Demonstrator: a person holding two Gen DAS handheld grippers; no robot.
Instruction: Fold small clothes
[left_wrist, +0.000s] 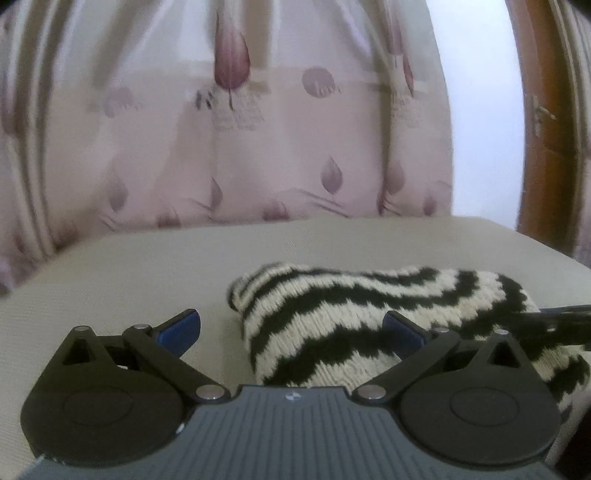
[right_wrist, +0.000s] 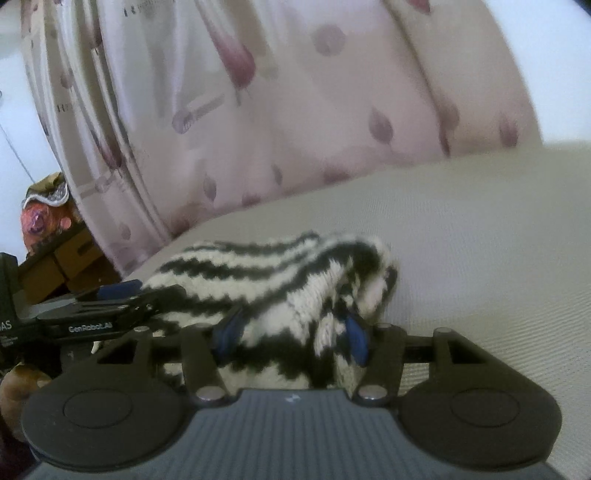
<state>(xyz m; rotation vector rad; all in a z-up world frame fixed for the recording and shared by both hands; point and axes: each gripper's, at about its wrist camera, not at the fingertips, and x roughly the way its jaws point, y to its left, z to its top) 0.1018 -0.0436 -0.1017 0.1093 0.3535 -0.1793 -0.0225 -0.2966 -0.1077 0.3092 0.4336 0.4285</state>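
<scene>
Your chunky cream-and-black zebra-striped knitted garment (left_wrist: 369, 317) lies bunched in a thick, doubled-over bundle on the beige woven-fabric worktop (left_wrist: 147, 266), close in front of both tools and well short of the pale pink curtain with mauve leaf prints (left_wrist: 258, 129) hanging behind. It looks as though one fold is already in, since the knit sits in stacked layers with a rounded folded edge, but the bundle is lumpy and uneven, so I judge you still have to flatten or fold it once more and square it up. Your left claw (left_wrist: 291, 328) stands wide, its blue pads clear of the wool, with the bundle's near corner reaching between them but not pinched. Your right claw (right_wrist: 291, 336) is part-open around the end of the bundle; the blue pads sit right against the knit on either side, and I cannot tell whether they press it or merely flank it. The yarn is thick, ribbed and springy, likely to puff back up when released, while the cloth under it is fine-weave, matte and flat, offering little grip.
</scene>
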